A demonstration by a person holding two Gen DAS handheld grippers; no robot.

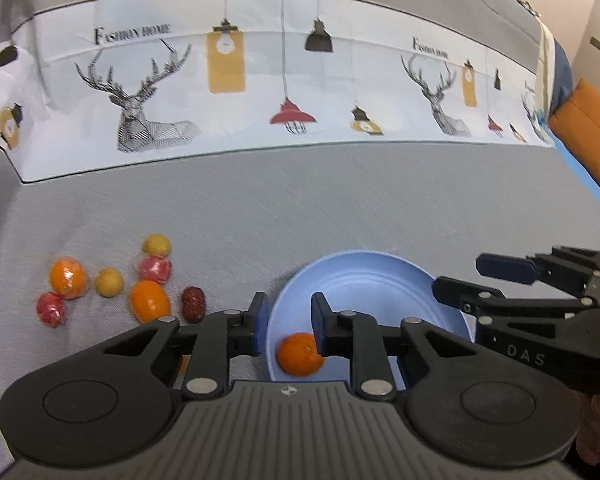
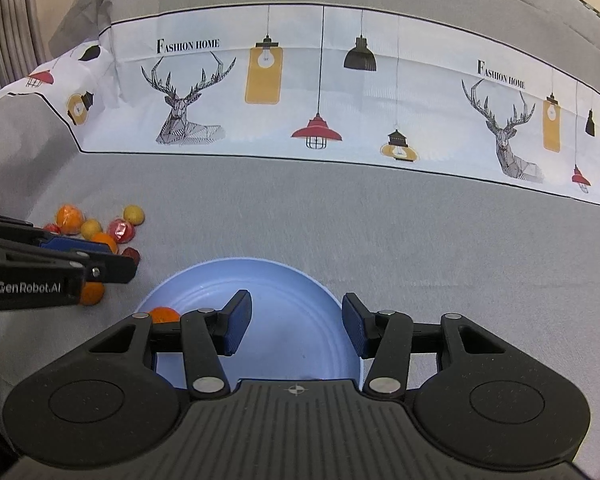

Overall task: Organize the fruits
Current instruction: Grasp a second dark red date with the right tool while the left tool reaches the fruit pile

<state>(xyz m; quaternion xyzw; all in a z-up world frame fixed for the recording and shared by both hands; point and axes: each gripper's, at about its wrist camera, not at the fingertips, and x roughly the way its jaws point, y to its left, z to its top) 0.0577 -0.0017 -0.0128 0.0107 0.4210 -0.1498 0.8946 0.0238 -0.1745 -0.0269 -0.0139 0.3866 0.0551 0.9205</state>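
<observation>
Now both the left gripper (image 1: pixel 287 322) and the right gripper (image 2: pixel 296 326) are open and empty above the plate (image 2: pixel 284 280), where one orange (image 1: pixel 300 353) lies, and the loose fruits (image 1: pixel 112 280) on the table (image 2: pixel 380 220) seem light, round and rolling, so take each across its middle.

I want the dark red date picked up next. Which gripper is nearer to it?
Left. The left gripper hovers over the blue plate's left rim, just right of the date. The right gripper hangs over the plate's far side.
</observation>
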